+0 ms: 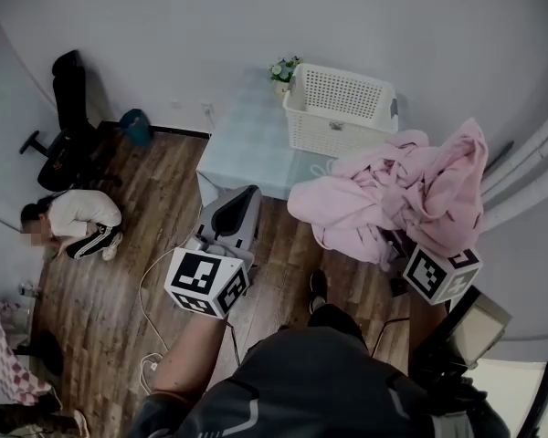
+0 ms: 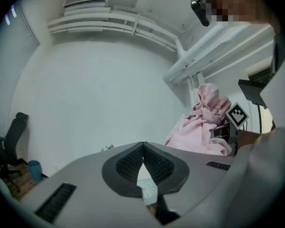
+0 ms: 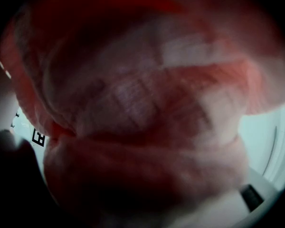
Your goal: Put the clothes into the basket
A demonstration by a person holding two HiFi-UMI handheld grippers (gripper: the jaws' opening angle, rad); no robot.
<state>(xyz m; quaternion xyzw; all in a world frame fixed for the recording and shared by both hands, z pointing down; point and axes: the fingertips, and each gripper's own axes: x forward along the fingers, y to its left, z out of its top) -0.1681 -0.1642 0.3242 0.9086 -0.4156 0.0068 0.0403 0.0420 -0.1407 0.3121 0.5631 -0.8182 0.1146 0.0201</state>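
A white slatted basket stands on a small table with a pale blue cloth, against the far wall. A big bundle of pink clothes hangs in the air right of the table, just short of the basket. My right gripper is buried in it from below and shut on it; its marker cube shows. The pink cloth fills the right gripper view and hides the jaws. My left gripper hovers in front of the table, shut and empty, its tips touching. The pink clothes show at the right of that view.
A potted plant stands left of the basket. A person crouches on the wooden floor at the left, near an office chair and a blue bin. White cables trail across the floor below my left gripper.
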